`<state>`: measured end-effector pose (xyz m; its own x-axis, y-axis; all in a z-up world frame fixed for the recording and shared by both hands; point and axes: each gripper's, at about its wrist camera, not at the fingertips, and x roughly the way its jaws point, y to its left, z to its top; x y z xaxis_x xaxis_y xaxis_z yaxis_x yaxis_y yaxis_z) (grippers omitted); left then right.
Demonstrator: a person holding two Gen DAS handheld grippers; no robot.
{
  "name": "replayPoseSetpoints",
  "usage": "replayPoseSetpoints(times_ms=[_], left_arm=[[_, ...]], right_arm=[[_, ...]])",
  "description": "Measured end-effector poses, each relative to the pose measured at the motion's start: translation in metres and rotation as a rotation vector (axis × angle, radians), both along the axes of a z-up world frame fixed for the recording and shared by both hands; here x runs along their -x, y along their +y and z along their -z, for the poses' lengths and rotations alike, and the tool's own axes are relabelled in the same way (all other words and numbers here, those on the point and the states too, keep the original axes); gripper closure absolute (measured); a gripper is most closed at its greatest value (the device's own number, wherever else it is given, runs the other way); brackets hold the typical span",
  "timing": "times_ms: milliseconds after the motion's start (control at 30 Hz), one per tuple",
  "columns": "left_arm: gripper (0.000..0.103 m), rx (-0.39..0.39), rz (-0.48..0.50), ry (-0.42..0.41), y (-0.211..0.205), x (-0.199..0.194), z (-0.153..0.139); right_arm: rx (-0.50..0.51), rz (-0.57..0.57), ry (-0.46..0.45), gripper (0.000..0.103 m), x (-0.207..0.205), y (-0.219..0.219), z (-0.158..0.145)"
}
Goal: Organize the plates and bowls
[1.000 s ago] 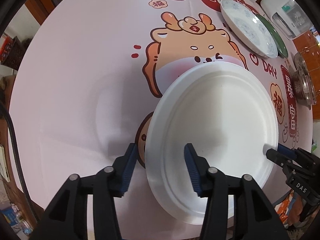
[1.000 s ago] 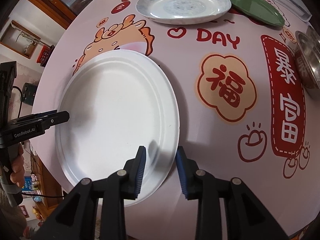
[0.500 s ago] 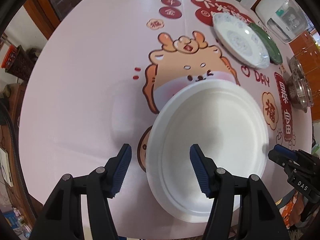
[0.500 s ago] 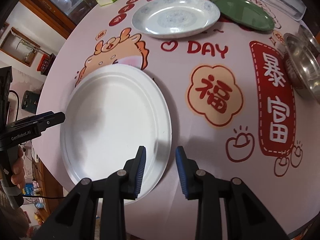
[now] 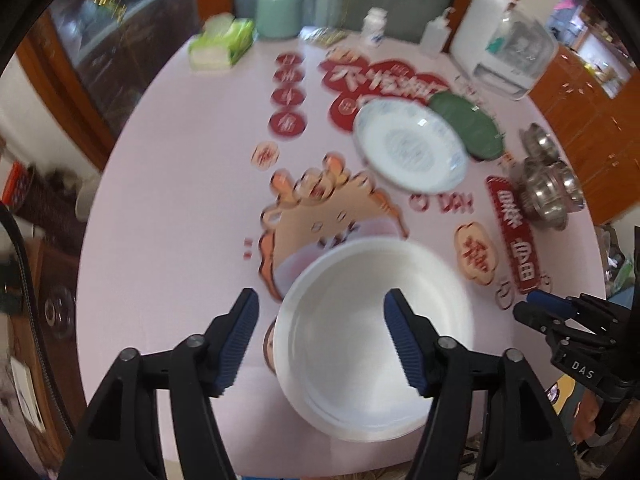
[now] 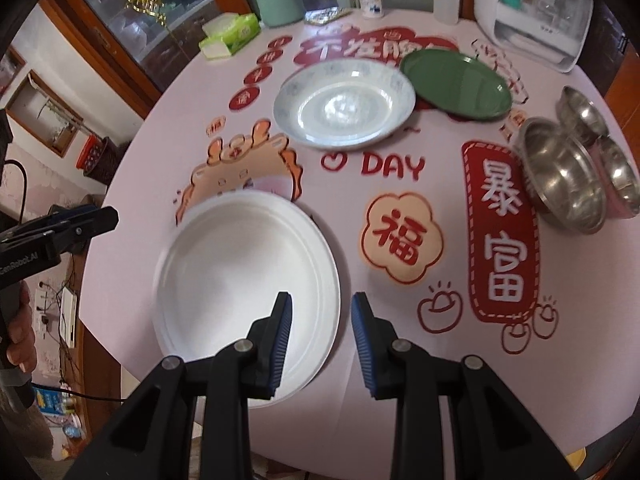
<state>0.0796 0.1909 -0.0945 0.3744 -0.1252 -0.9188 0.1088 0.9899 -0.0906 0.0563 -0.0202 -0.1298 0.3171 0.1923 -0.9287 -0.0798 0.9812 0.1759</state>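
A large white plate (image 5: 372,332) (image 6: 244,276) lies flat on the pink printed tablecloth near the table's front edge. My left gripper (image 5: 322,300) hovers well above its left rim; its jaws are opening and nothing is between the pads. My right gripper (image 6: 321,300) hangs open above the plate's right rim, also holding nothing. Each gripper appears in the other's view, the right gripper (image 5: 532,307) at the right and the left gripper (image 6: 100,216) at the left. Farther back sit a blue-patterned plate (image 6: 344,104), a green plate (image 6: 456,80) and stacked steel bowls (image 6: 564,172).
At the table's far edge stand a tissue pack (image 6: 232,34), a green canister (image 6: 278,4), two bottles and a white appliance (image 6: 536,12). A person's hand (image 6: 18,340) grips the left tool. The table's front edge runs just below the white plate.
Both grippers have risen away from the white plate, which stays on the table. The left jaws have spread wider. The right jaws keep the same gap.
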Motion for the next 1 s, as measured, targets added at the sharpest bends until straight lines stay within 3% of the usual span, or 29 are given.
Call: replayPoseSetpoints(times_ms=[267,367,467,600,700,833,1000], left_arm=[[0.034,0.005,0.120,-0.123,-0.027,-0.011,-0.059],[0.022,-0.002,0.142,-0.169,-0.033,-0.018,-0.078],[0.021,-0.002,0.157,-0.209,-0.037,-0.025,-0.096],[0.018,0.010,0.157,-0.230,-0.040,-0.039,-0.111],[0.017,0.030,0.137,-0.227,-0.041,-0.054,-0.118],[0.015,0.053,0.094,-0.218,-0.041,-0.080,-0.119],[0.011,0.003,0.033,-0.166,-0.045,-0.123,-0.093]], right_arm=[[0.026,0.054,-0.087,0.072,-0.008,-0.012,-0.052],[0.018,0.082,-0.130,0.072,-0.014,-0.022,-0.078],[0.003,0.107,-0.190,0.072,-0.021,-0.034,-0.111],[0.036,0.138,-0.290,0.048,-0.032,-0.046,-0.150],[0.053,0.139,-0.332,0.041,-0.042,-0.051,-0.169],[0.068,0.129,-0.365,0.034,-0.066,-0.056,-0.178],[0.055,0.125,-0.327,0.034,-0.108,-0.060,-0.156]])
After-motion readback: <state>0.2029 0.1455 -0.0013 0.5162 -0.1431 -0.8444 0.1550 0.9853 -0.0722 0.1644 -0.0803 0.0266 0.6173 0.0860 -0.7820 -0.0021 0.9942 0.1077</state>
